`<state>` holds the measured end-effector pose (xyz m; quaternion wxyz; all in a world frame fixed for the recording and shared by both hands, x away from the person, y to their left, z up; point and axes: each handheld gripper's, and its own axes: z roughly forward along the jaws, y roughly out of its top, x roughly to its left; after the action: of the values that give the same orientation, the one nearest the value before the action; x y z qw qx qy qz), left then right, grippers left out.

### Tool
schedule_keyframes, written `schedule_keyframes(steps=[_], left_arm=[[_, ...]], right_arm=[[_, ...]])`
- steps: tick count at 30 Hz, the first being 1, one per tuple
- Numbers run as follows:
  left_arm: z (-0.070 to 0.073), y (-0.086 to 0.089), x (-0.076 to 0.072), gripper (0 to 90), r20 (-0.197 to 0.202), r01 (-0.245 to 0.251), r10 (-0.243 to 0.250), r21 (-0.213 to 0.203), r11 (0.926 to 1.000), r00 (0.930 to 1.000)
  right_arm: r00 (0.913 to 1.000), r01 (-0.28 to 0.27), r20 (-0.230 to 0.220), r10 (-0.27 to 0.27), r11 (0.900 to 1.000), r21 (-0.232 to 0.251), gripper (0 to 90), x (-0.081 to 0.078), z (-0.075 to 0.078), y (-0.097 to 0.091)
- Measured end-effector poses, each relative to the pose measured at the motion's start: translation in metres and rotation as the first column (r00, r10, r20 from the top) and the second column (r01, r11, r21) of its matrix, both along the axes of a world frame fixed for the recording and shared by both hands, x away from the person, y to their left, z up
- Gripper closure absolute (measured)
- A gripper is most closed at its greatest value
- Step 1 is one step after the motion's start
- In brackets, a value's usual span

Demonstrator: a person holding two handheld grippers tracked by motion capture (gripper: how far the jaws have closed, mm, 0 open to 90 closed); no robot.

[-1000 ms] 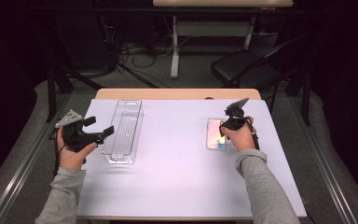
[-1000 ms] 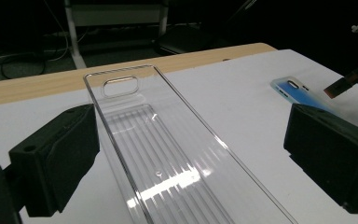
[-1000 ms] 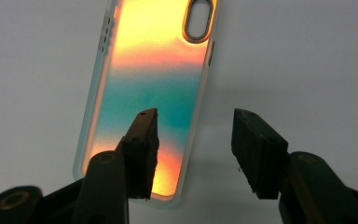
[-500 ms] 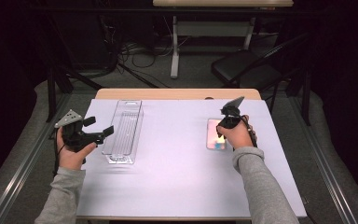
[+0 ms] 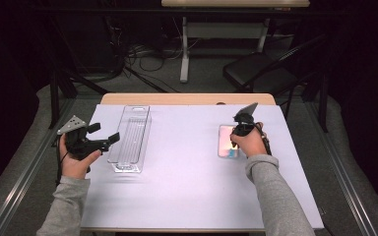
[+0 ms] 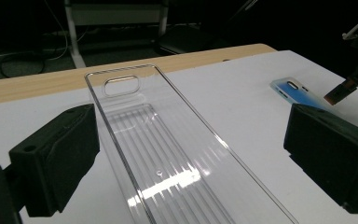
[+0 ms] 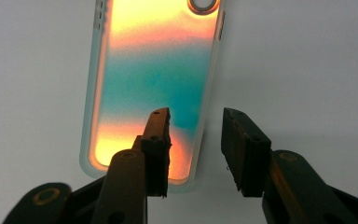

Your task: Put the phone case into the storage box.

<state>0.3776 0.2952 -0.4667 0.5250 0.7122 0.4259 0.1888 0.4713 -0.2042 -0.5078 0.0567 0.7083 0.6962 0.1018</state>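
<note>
— Right, listing left to right. What is first on my side?

— Item one: my left gripper (image 5: 106, 139), held level beside the near left of a clear plastic tray (image 5: 130, 137). Jaws stand wide apart; nothing between them, no contact with the tray that I can see.

— Contents of the tray?

— Nothing in it. Long, narrow, ribbed floor, a handle slot at the far end (image 6: 120, 85). It lies lengthwise, away from me, on the left half of the table.

— Item two?

— A phone case (image 7: 154, 79), flat on the right half of the table, well apart from the tray. Translucent rim, orange and teal bands, camera cutout at the far end.

— And your right gripper?

— My right gripper (image 7: 196, 140) points down over the case's near right corner. One jaw stands over the case, the other off its right edge over bare table; the jaws have just been closing, the case edge between them, a gap left. I cannot tell if a pad touches it.

— Surface and room?

— White sheet (image 5: 187, 187) over a wooden tabletop (image 5: 177, 99). Dark room behind: a second table's legs (image 5: 184, 49), cables (image 5: 138, 54) on the floor, a black folding chair (image 5: 258, 73) beyond the far right corner. Nothing lies between tray and case.
</note>
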Motion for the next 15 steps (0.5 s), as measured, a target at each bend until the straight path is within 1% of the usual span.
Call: schedule_keyframes(steps=[2, 3, 4, 5, 6, 8, 9, 10, 12, 13, 14, 15], left_arm=[[0.0, 0.0, 0.0, 3.6, 0.001, 0.0, 0.0, 0.0, 1.0, 1.0], [0.0, 0.0, 0.0, 4.0, 0.002, -0.003, 0.003, -0.002, 1.0, 1.0], [0.0, 0.0, 0.0, 4.6, 0.002, -0.003, 0.003, -0.003, 1.0, 1.0], [0.0, 0.001, 0.0, 4.6, 0.004, -0.004, 0.004, -0.006, 1.0, 1.0], [0.0, 0.001, 0.0, 4.6, 0.004, -0.006, 0.006, -0.007, 1.0, 1.0], [0.001, 0.001, -0.001, 4.6, 0.003, -0.006, 0.006, -0.006, 1.0, 1.0], [0.001, 0.001, -0.001, 4.7, 0.004, -0.006, 0.006, -0.006, 1.0, 1.0], [0.001, 0.001, -0.001, 5.0, 0.005, -0.005, 0.005, -0.006, 1.0, 1.0], [0.001, 0.001, -0.001, 6.5, 0.006, -0.003, 0.003, -0.005, 1.0, 1.0], [0.001, 0.001, -0.001, 6.6, 0.009, -0.002, 0.002, -0.003, 1.0, 1.0], [0.001, 0.001, -0.001, 6.6, 0.009, -0.001, 0.001, -0.002, 1.0, 1.0], [0.001, 0.001, -0.001, 6.6, 0.01, 0.0, 0.0, 0.0, 1.0, 1.0]], right_arm=[[0.9999, -0.001, -0.016, 0.001, 1.0, -0.005, 65.0, 0.0, -0.001, 0.0], [0.9999, 0.003, -0.013, -0.003, 1.0, -0.002, 65.9, 0.0, -0.002, 0.0], [0.9996, 0.001, -0.03, -0.002, 0.9999, -0.011, 66.4, 0.0, -0.002, 0.0], [0.9997, 0.003, -0.023, -0.003, 1.0, -0.004, 67.0, 0.0, -0.004, 0.0], [0.9994, 0.006, -0.034, -0.007, 1.0, -0.008, 67.6, 0.0, -0.004, 0.0], [0.9993, 0.007, -0.035, -0.007, 1.0, -0.003, 68.7, 0.0, -0.005, 0.0], [0.999, 0.009, -0.043, -0.009, 1.0, 0.001, 69.4, 0.0, -0.006, 0.0], [0.9984, 0.02, -0.053, -0.02, 0.9998, 0.003, 69.8, 0.0, -0.007, 0.0], [0.9984, 0.01, -0.055, -0.01, 0.9999, -0.003, 71.2, 0.0, -0.01, -0.002], [0.9981, 0.022, -0.058, -0.021, 0.9997, 0.011, 71.6, 0.0, -0.012, -0.002], [0.9975, 0.032, -0.063, -0.032, 0.9994, 0.009, 71.6, 0.0, -0.012, -0.002], [0.9972, 0.024, -0.071, -0.024, 0.9997, 0.009, 71.9, 0.0, -0.013, -0.003]])
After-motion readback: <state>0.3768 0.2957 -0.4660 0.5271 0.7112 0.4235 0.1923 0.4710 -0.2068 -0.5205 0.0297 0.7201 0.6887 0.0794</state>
